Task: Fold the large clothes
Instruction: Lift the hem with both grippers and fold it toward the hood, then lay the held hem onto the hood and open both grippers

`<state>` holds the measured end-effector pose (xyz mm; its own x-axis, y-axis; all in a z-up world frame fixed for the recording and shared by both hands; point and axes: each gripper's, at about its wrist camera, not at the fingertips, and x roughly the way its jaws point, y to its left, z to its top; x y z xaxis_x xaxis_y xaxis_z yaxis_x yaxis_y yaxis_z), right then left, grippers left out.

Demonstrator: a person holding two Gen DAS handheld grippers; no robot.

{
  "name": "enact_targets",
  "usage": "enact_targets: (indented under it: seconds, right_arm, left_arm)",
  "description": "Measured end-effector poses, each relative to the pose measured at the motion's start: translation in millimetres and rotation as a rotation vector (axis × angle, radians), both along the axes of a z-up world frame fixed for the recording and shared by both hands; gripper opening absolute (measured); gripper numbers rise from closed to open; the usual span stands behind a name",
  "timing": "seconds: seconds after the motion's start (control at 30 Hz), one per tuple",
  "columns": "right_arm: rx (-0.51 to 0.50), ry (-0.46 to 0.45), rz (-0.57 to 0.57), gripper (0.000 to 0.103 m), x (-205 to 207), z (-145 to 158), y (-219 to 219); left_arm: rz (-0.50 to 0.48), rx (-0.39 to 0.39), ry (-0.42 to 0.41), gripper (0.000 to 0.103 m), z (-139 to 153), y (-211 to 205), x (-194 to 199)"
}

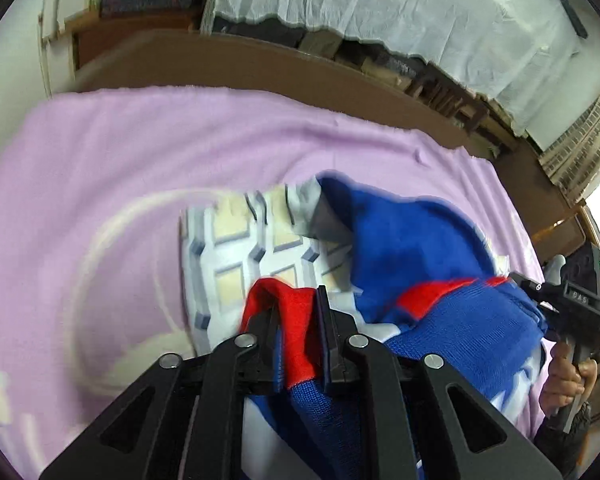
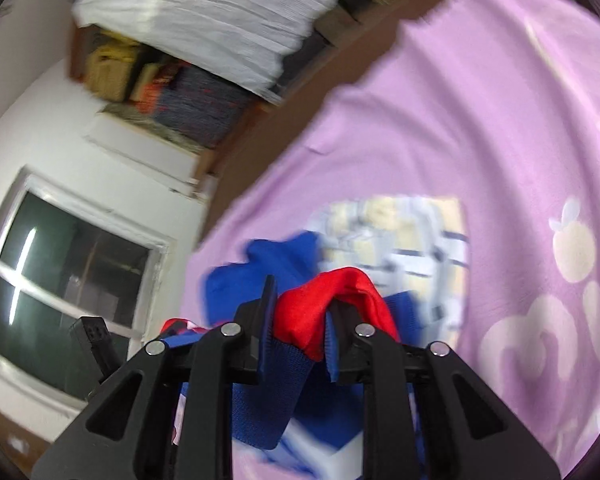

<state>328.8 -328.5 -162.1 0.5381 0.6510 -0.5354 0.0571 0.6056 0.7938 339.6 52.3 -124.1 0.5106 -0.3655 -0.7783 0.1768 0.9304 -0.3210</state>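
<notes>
Both hands are carrying a blue and red sweater over a bed covered with a purple blanket. The left gripper is clamped on the red edge of the sweater, and the right gripper is clamped on a red bunch of it too. The cloth sits right between the fingers of each one. In the left view the right gripper shows at the far right, with a hand around its handle.

Under the sweater lies a folded cloth with pale squares, flat on the blanket. The pictures are blurry, so the sweater looks to be swinging.

To fold it well, I think both grippers should keep a firm pinch and move together — same speed, same height. The edge between them should stay tight so it lands straight. Lay the sweater down flat beside the folded cloth, not on top of it — then let go
</notes>
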Motion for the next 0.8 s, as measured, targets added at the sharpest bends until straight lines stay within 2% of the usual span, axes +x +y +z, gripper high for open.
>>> enact_targets:
  seconds: [0.1,0.2,0.23,0.27,0.3,0.33,0.37,0.4,0.47,0.57,0.63,0.7,0.8]
  right_arm:
    - [0.012,0.001,0.015,0.018,4,-11,-2]
    - [-0.040,-0.027,0.028,0.021,0,-4,4]
    - [-0.055,-0.035,0.036,0.022,-1,-2,4]
    - [-0.052,-0.045,0.043,0.027,-4,1,4]
    - [-0.039,-0.056,0.047,0.035,-8,6,1]
    - [-0.018,-0.072,0.049,0.040,-13,12,0]
    - [0.010,-0.104,0.049,0.050,-20,21,-5]
    - [0.020,-0.128,0.046,0.057,-25,28,-9]
    - [0.024,-0.186,0.039,0.059,-36,42,-17]
    - [0.018,-0.221,0.036,0.059,-49,51,-24]
    - [-0.002,-0.227,0.040,0.056,-54,53,-24]
    - [-0.057,-0.232,0.056,0.041,-59,55,-18]
    - [-0.158,-0.231,0.096,0.024,-65,57,-7]
  left_arm:
    - [-0.025,0.080,-0.049,0.015,4,-7,-7]
    - [-0.036,0.087,-0.058,0.018,7,-6,-13]
    - [-0.036,0.077,-0.064,0.024,11,-3,-16]
    - [-0.039,0.042,-0.077,0.036,18,3,-21]
    - [-0.044,0.002,-0.088,0.044,26,6,-24]
    - [-0.035,-0.028,-0.110,0.069,34,11,-29]
    - [-0.007,-0.035,-0.153,0.083,45,16,-36]
    - [0.015,-0.030,-0.211,0.084,56,20,-43]
    - [0.015,-0.031,-0.258,0.084,67,25,-50]
    - [0.021,-0.029,-0.268,0.084,69,30,-52]
    - [0.019,0.021,-0.266,0.083,65,28,-51]
    - [-0.002,0.065,-0.285,0.082,68,27,-53]
    - [-0.084,0.094,-0.344,0.083,74,31,-67]
